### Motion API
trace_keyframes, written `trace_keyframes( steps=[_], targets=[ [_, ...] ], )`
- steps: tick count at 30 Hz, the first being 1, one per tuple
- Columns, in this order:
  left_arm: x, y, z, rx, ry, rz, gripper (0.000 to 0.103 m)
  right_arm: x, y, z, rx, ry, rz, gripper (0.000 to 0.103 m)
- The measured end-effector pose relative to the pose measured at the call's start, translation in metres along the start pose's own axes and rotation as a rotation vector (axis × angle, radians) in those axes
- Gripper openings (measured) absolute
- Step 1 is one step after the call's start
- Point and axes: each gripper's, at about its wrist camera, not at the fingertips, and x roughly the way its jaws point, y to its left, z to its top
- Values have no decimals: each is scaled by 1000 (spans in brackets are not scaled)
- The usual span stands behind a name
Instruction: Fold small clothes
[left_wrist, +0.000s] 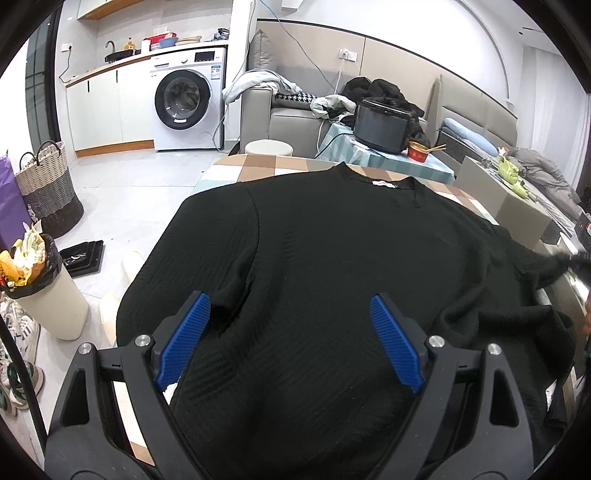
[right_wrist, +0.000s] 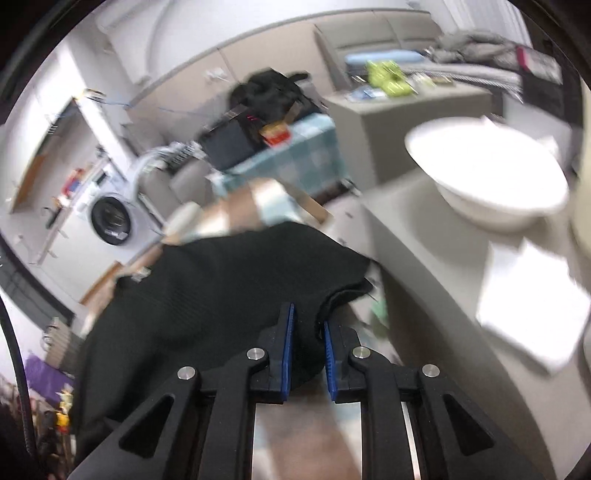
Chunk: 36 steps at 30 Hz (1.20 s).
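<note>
Folding has barely begun: the black sweater (left_wrist: 332, 258) lies spread on the table (left_wrist: 258, 166) (collar at the far edge); the left gripper (left_wrist: 290, 332) hangs spread above it, and the right gripper (right_wrist: 308, 325) pinches a sleeve.

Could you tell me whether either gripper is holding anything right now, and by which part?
The right gripper pinches the black top by a bunched fold at its sleeve edge. The left gripper is open above the top, holding nothing.

Bright even indoor light, fisheye-bent dark edges, left view sharp, right view motion-blurred
</note>
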Motion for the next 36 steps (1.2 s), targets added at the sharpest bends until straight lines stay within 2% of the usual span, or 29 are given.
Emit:
trace_keyframes(
  steps=[4, 6, 8, 11, 12, 13, 16, 20, 23, 26, 27, 29, 30, 31, 36],
  targets=[
    [-4, 4, 0, -4, -9, 5, 87, 9, 74, 19, -176, 13, 208, 14],
    [-8, 6, -1, -10, -15, 14, 87, 21, 119, 15, -279, 78, 343, 14],
    [-12, 8, -2, -19, -19, 20, 88, 34, 155, 3, -365, 147, 429, 14],
    [-14, 13, -5, -33, -16, 36, 88, 46, 183, -19, -473, 238, 502, 25],
    [-15, 14, -5, -36, -14, 38, 88, 50, 185, -25, -497, 270, 517, 41],
    [-15, 16, -6, -40, -10, 41, 88, 48, 182, -30, -508, 279, 510, 51],
    [-15, 17, -7, -42, -9, 42, 88, 48, 156, -33, -501, 270, 413, 51],
    [-15, 18, -8, -44, -8, 36, 88, 63, 113, -43, -424, 327, 169, 51],
    [-13, 14, -6, -42, -2, 33, 88, 77, 93, -47, -359, 384, 159, 51],
    [-15, 13, -4, -40, 8, 49, 88, 83, 98, -56, -387, 397, 187, 51],
    [-16, 14, -5, -44, 10, 57, 88, 83, 97, -61, -402, 397, 186, 50],
    [-18, 18, -5, -60, 13, 70, 88, 95, 103, -63, -431, 392, 143, 32],
    [-18, 20, -5, -69, 15, 75, 88, 100, 101, -63, -441, 391, 90, 14],
    [-19, 25, -6, -86, 20, 86, 88, 101, 98, -63, -440, 395, 69, 9],
    [-23, 64, -16, -216, 45, 139, 88, 88, 84, -68, -451, 394, 50, 9]
  ],
)
